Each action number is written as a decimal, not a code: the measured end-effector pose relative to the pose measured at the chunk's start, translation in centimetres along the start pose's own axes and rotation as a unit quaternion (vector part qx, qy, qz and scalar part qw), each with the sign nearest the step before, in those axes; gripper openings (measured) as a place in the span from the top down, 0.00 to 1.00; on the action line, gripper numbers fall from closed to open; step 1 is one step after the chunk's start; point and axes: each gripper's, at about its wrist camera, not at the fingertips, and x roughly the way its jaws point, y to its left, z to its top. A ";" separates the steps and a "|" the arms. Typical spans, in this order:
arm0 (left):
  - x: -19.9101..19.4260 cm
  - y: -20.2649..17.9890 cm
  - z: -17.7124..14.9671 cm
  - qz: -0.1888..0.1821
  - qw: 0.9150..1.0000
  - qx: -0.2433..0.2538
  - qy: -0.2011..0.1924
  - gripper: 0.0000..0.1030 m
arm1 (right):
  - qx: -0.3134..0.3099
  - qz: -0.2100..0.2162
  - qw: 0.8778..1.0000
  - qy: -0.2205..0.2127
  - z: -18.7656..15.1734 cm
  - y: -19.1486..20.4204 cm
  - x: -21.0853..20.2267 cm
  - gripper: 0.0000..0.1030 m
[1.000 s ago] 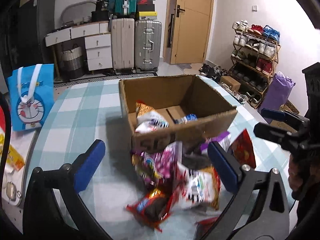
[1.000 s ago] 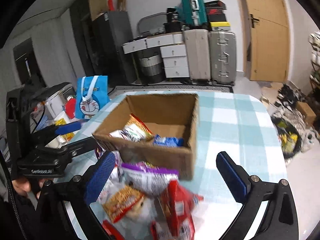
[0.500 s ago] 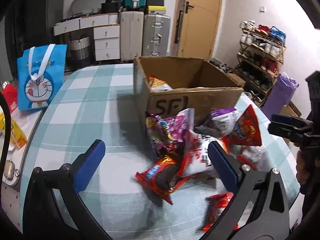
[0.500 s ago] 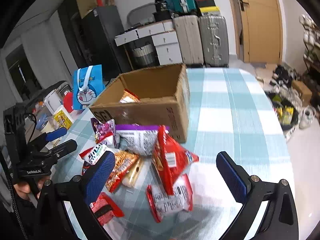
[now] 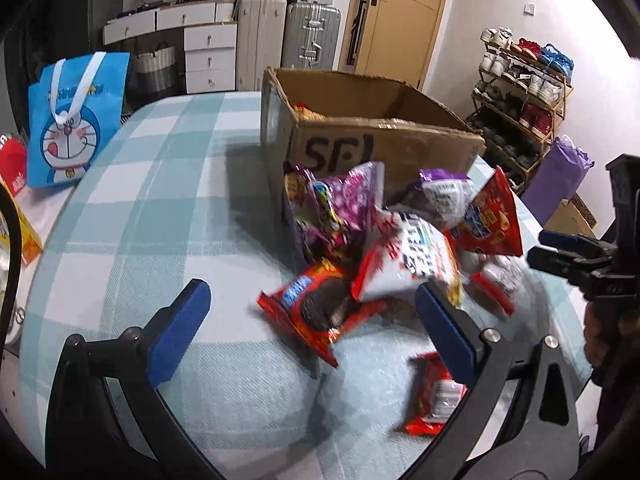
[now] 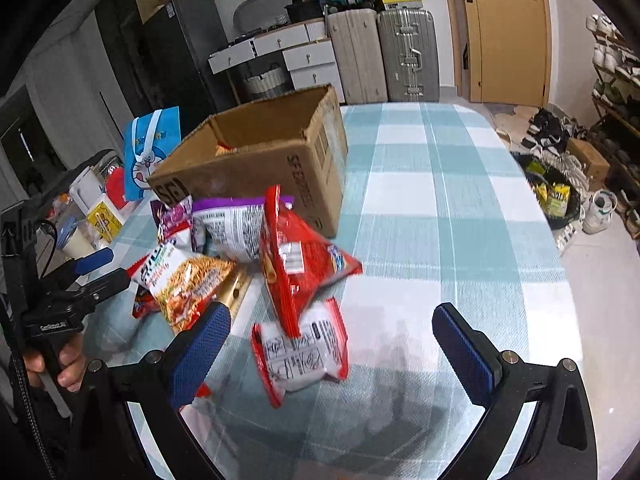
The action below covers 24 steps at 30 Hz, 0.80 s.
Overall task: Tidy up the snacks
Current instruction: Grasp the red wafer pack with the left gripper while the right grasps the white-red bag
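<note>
Showing two hand-held grippers above a table (image 5: 132, 216) covered in a teal-and-white checked cloth. Left gripper (image 5: 308, 322): blue-padded fingers spread wide, holding nothing, poised over the near edge of a pile of snack packets. Right gripper (image 6: 332, 344): fingers likewise spread wide and empty, hovering over a red-and-white packet (image 6: 302, 354) lying flat on the cloth. Cardboard box (image 5: 372, 136): open-topped, marked "SF" on its near wall, standing upright on the table behind the pile; one orange packet (image 5: 306, 112) shows inside it. Snack pile, touching the box's front wall: a purple packet (image 5: 336, 204) leaning against the box, a purple-and-white packet (image 5: 442, 196), a red triangular-looking bag (image 5: 490, 220), a red cookie packet (image 5: 316, 308) nearest the left gripper, and a red-and-white packet (image 5: 408, 260) resting on it. A small red packet (image 5: 434, 396) lies apart, near the left gripper's right finger. A blue Doraemon gift bag (image 5: 74, 120) stands upright at the table's left edge. Suitcases (image 5: 288, 40) and a shoe rack (image 5: 520, 92) stand in the background.
</note>
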 end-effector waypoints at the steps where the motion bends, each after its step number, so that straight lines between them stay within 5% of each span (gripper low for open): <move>1: 0.0 -0.1 -0.2 -0.001 1.000 0.000 0.001 0.01 | -0.001 0.000 1.000 0.004 -0.2 0.1 0.2 0.00; 19: -0.1 -2.6 -2.2 -0.017 0.999 0.017 0.021 0.01 | -0.068 -0.029 0.996 0.050 -2.8 2.0 3.2 0.01; 24: 0.0 -3.5 -2.4 -0.025 0.999 0.032 0.027 0.01 | -0.071 -0.017 0.996 0.054 -2.8 2.1 3.5 0.09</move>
